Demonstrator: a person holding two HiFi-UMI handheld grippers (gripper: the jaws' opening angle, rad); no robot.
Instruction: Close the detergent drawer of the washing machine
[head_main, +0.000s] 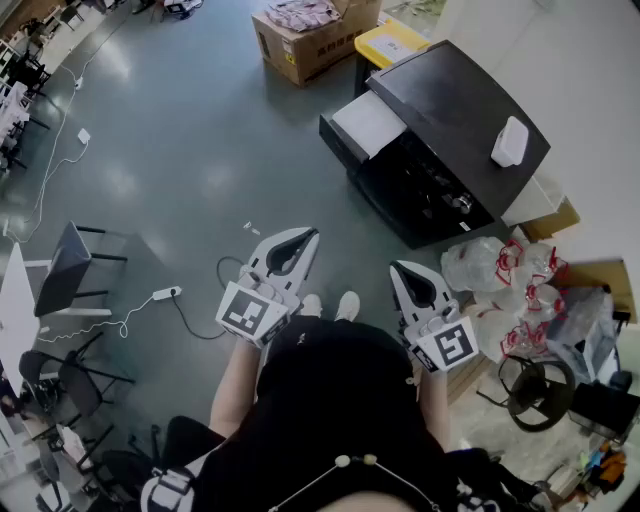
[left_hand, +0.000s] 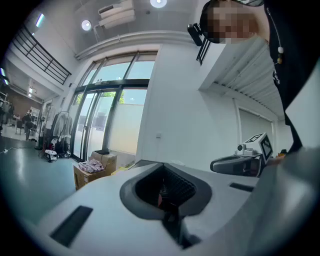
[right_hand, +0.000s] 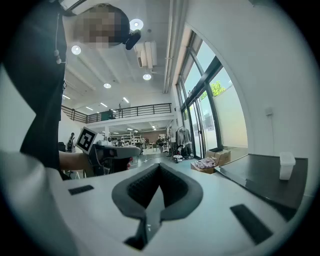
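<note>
We hold the left hand-held gripper (head_main: 303, 237) and right hand-held gripper (head_main: 402, 270), jaws together and empty, over a glossy grey floor (head_main: 190, 140) in a tall-windowed hall, with the black washing machine (head_main: 470, 100) ahead to their right, its pale detergent drawer (head_main: 368, 122) pulled out, well apart from both.

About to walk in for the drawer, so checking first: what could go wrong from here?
The detergent drawer juts out of the washing machine; an off-centre push with the shut right gripper might skew or jam it.
Plastic bags lie on the floor beside the machine, on your right; a foot could catch them.
A white container sits on the machine's top; a high reach may knock it off.
</note>
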